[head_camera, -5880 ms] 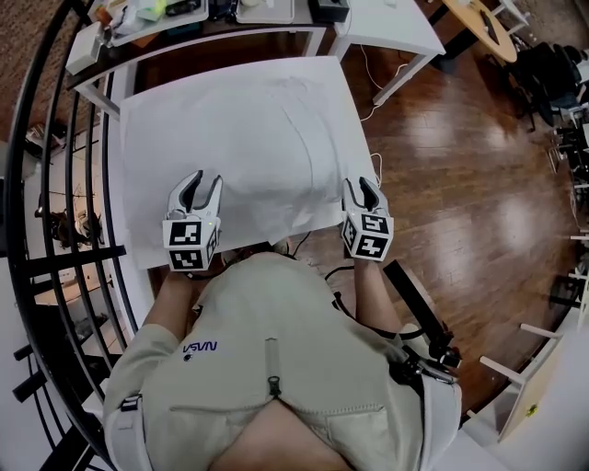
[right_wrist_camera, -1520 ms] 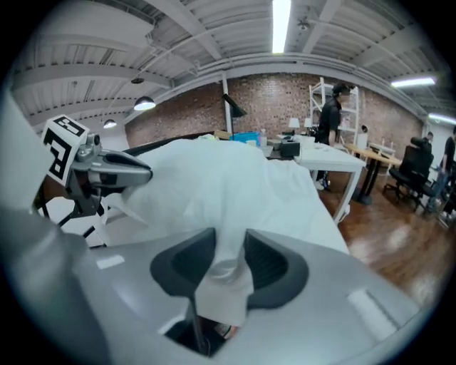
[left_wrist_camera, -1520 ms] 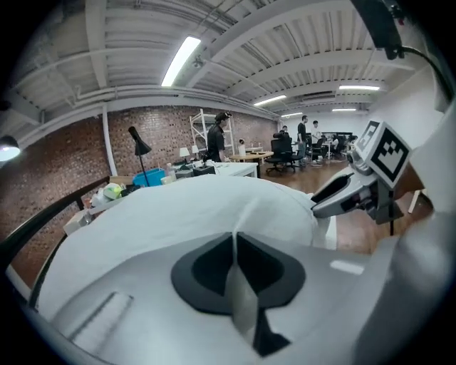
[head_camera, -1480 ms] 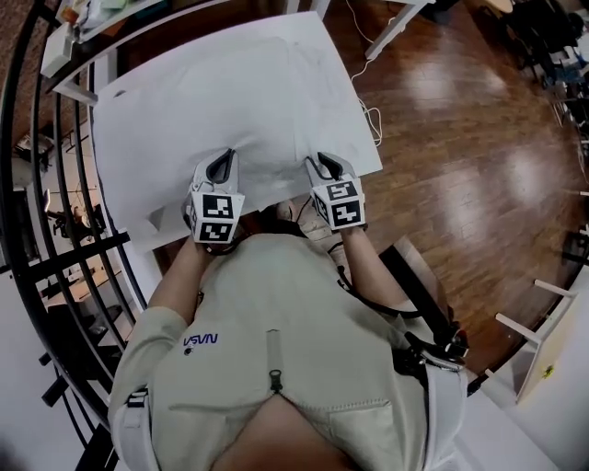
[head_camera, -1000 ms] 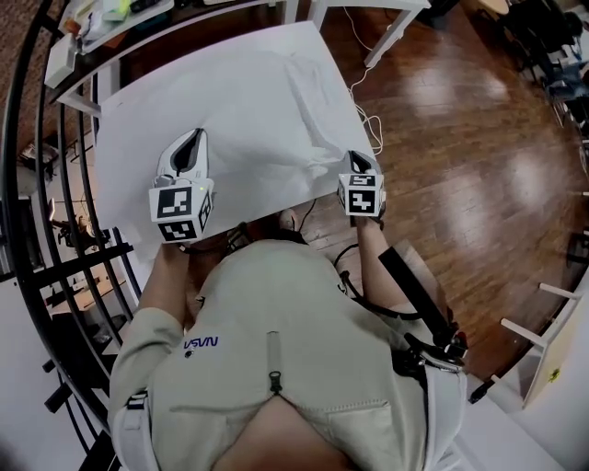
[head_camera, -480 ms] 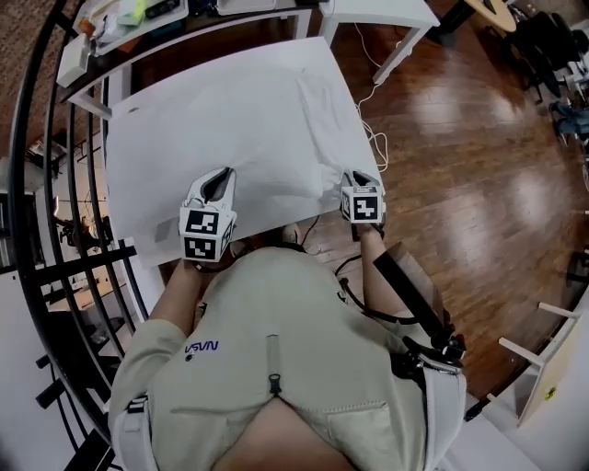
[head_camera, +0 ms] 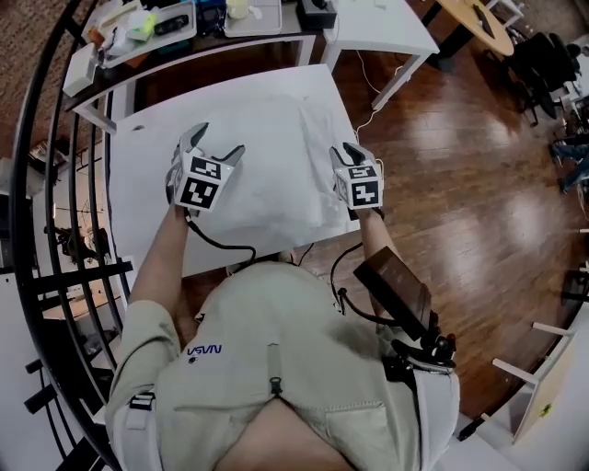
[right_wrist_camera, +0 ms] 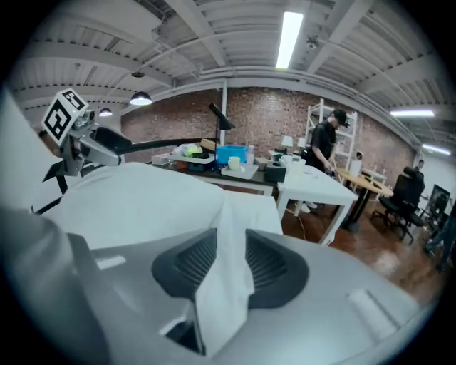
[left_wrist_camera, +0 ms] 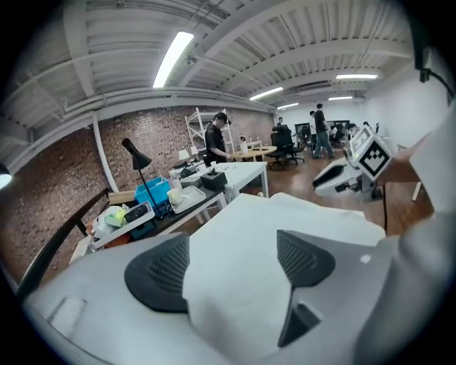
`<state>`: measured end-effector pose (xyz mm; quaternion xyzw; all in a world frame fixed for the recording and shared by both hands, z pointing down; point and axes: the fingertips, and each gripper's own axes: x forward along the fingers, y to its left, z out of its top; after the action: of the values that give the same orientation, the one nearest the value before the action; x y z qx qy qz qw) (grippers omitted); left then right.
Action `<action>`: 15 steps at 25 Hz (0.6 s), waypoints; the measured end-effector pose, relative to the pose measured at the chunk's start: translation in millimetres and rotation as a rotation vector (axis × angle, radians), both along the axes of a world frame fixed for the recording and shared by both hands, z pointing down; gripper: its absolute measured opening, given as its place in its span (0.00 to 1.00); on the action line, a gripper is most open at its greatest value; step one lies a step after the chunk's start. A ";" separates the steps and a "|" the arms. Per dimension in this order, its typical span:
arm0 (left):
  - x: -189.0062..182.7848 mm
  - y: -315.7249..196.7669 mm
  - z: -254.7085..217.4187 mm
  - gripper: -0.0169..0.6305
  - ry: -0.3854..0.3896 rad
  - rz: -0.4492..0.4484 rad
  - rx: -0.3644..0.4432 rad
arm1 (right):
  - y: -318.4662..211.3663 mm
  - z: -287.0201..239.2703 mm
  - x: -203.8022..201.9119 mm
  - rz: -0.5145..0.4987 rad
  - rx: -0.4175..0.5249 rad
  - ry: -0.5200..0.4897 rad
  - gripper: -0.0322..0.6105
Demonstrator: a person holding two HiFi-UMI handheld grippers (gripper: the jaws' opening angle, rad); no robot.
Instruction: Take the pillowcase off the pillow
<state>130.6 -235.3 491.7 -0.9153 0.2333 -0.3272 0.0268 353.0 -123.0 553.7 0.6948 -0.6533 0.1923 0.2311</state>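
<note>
The pillow in its white pillowcase (head_camera: 271,161) lies on a white table (head_camera: 138,230). My left gripper (head_camera: 218,140) is over the pillow's left part. Its jaws are opening and stand wide, with white pillowcase cloth (left_wrist_camera: 235,285) lying loose between the pads. My right gripper (head_camera: 346,152) is at the pillow's right edge. Its jaws are opening too, and a raised fold of pillowcase (right_wrist_camera: 226,271) still stands in the narrow gap between its pads. The left gripper view shows the right gripper (left_wrist_camera: 353,167) across the pillow. The right gripper view likewise shows the left gripper (right_wrist_camera: 78,139).
A dark desk (head_camera: 184,41) with a blue bin and trays stands beyond the table, with a second white table (head_camera: 377,23) at its right. A black railing (head_camera: 37,184) curves along the left. Wood floor (head_camera: 460,184) lies to the right. People stand far back in the room.
Both grippers moved forward from the table's near edge to over the pillow. The left jaws went from shut to wide apart. The right jaws loosened around the cloth.
</note>
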 end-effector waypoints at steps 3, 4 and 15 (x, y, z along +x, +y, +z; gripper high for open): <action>6.8 -20.3 37.4 0.65 -0.115 -0.003 -0.103 | -43.1 7.8 6.8 -0.039 -0.040 0.004 0.25; 7.6 -19.8 51.0 0.65 -0.148 0.006 -0.153 | -55.9 14.4 8.7 -0.052 -0.061 0.005 0.26; -15.8 11.8 34.6 0.06 0.032 0.063 -0.187 | -109.3 93.7 18.6 -0.033 -0.298 -0.002 0.06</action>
<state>114.7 -223.5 526.3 -0.9258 0.1734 -0.3319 -0.0522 371.6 -232.3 647.4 0.6417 -0.6290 0.2843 0.3342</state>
